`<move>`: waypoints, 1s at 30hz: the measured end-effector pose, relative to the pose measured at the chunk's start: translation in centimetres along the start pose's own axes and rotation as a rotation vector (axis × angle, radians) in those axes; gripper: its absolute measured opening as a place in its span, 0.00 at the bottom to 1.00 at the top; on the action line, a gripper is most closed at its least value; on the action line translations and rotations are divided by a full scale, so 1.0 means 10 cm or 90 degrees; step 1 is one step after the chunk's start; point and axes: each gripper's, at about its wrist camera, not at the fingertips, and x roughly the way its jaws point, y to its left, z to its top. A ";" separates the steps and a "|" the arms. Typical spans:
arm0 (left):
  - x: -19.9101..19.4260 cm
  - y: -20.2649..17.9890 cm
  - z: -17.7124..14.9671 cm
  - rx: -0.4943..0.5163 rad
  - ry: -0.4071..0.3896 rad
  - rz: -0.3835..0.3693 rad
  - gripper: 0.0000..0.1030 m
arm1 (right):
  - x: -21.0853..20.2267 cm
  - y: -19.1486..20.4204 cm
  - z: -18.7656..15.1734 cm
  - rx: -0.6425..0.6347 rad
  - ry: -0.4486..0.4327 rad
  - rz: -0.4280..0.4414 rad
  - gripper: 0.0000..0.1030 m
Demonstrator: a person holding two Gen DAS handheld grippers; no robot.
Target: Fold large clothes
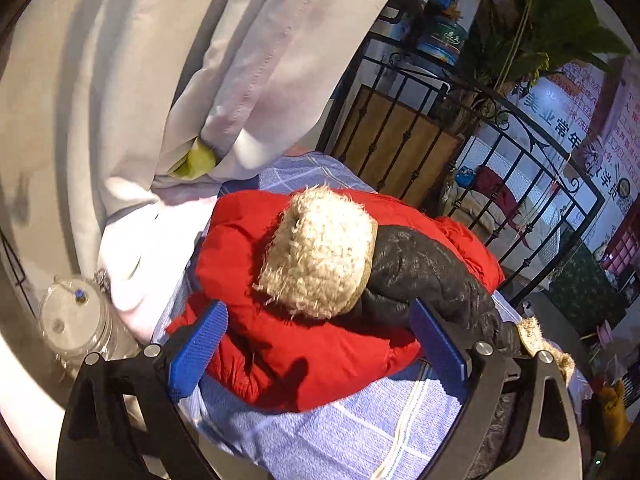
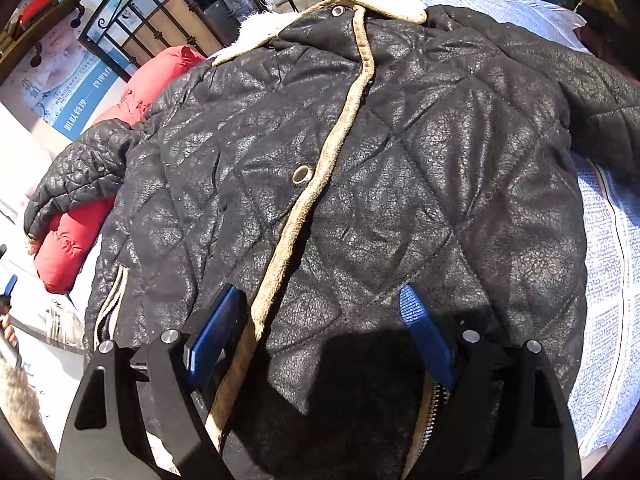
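The black jacket [image 2: 360, 168] is lying front-up for folding, with the right gripper [image 2: 324, 332] hovering spread over its hem while the left gripper [image 1: 320, 356], also spread, is seemingly reaching for the fleecy cuff [image 1: 320, 252].

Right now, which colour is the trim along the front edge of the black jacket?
Tan. The trim on the black jacket shows best in the right wrist view.

A white wall poster [image 1: 560, 120] behind the iron bed frame carries large blue Chinese characters reading 美业常年. The baby poster [image 2: 60, 80] has Chinese text too blurred to read.
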 end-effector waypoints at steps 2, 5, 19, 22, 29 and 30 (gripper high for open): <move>0.19 -0.06 0.12 0.037 0.002 0.010 0.89 | -0.02 -0.04 -0.01 0.010 -0.003 0.011 0.80; 0.52 -0.11 0.33 0.063 0.043 -0.036 0.89 | -0.03 -0.08 -0.03 0.024 -0.010 0.022 0.79; -0.12 0.02 1.17 0.198 -0.076 0.086 0.00 | 0.04 -0.08 -0.04 0.014 -0.015 0.006 0.79; 0.10 0.08 0.90 0.173 0.028 0.058 0.00 | 0.04 -0.06 -0.06 0.006 -0.019 -0.003 0.80; 0.05 -1.21 0.03 0.308 0.071 -0.101 0.95 | 0.05 -0.01 -0.04 -0.002 -0.005 -0.014 0.80; 0.10 -1.47 -0.06 0.330 0.084 -0.131 0.94 | 0.05 0.00 -0.04 -0.002 -0.006 -0.016 0.80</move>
